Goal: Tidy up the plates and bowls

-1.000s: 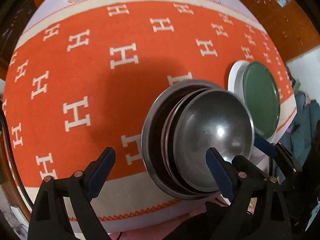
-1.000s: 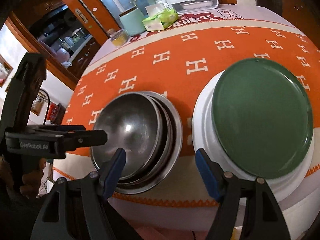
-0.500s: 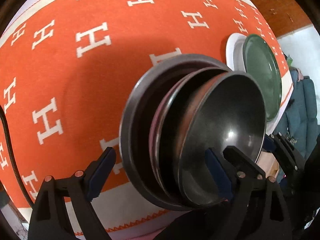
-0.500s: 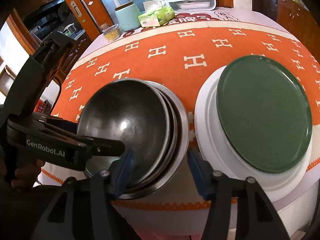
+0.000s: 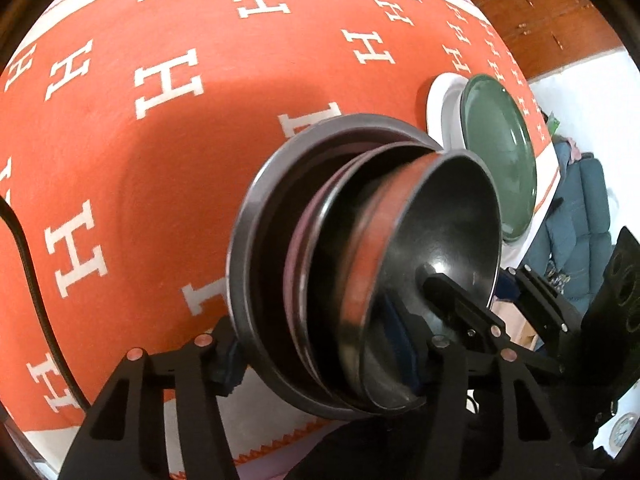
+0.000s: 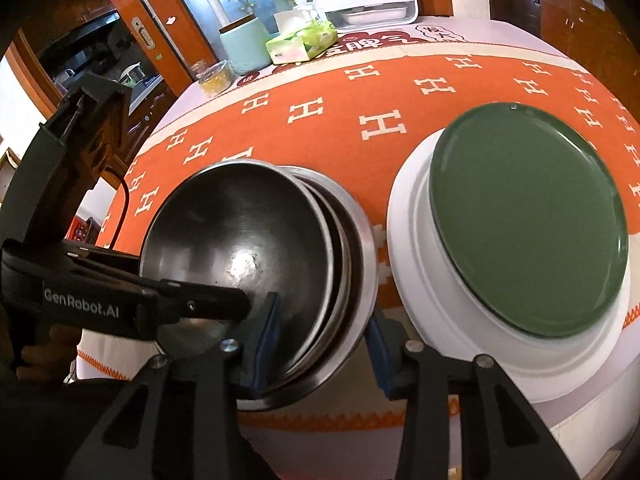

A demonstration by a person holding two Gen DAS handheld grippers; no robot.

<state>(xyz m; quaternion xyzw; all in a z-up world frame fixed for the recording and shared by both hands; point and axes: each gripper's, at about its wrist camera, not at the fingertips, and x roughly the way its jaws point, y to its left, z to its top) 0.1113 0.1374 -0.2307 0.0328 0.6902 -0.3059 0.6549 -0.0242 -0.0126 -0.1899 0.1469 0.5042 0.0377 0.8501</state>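
Left wrist: left claw (image 5: 320,356) straddles the near rim of the steel bowl stack (image 5: 360,264). 1 pad sits outside the biggest bowl, the other inside the top bowl (image 5: 440,232). Pads look pressed on the rims, so I read it as clamped on the stack, though the blur leaves some doubt. The stack sits at the near edge of the table (image 5: 160,160) on the orange H-pattern cloth. The green plate (image 5: 500,160) lies on a white plate (image 5: 440,112) just beyond it.

Right wrist: right claw (image 6: 320,340) brackets the stack's right-hand rim, left pad inside against the inner bowls, right pad outside the outer wall. Contact on the outer pad isn't clear, so I can't tell if it's gripping or just closing in. The left claw's finger reaches across the top bowl (image 6: 240,248). The green plate (image 6: 528,232) on the white plate (image 6: 408,248) is just right of the stack, apart. Tissue box (image 6: 300,40) and mint jar (image 6: 244,46) sit at the far edge.

Step, my read: 2-claw grab of the nested bowls to shift or square them. Next needs both grips firm and a level lift; nested steel slides easily.
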